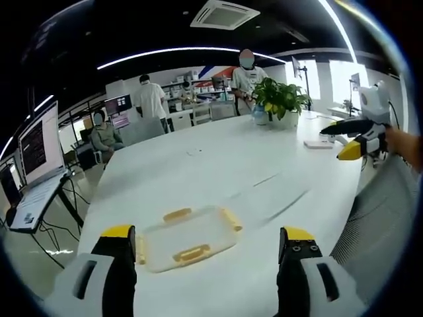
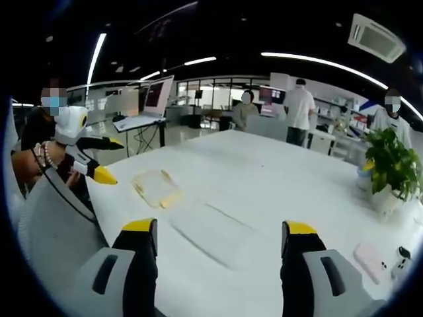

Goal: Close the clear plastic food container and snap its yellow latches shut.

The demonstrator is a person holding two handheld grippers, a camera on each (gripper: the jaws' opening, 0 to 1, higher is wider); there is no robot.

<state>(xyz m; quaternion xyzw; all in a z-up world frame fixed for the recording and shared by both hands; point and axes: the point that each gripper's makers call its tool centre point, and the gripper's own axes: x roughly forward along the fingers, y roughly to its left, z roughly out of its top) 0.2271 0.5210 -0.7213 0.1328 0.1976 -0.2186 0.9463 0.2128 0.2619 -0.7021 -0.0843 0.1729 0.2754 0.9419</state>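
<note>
Container (image 1: 188,239) lies on the white table (image 1: 264,158), straight ahead of the left hand-held gripper (image 1: 208,247), long axis across its spread jaws; the right hand-held gripper (image 2: 218,241), also spread, is farther from it.

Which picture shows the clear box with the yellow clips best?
The left gripper view. There the clear box lies close, on the white table, between that gripper's open jaws, and its yellow clips are easy to see. In the right gripper view the box is smaller, farther off and paler.
</note>
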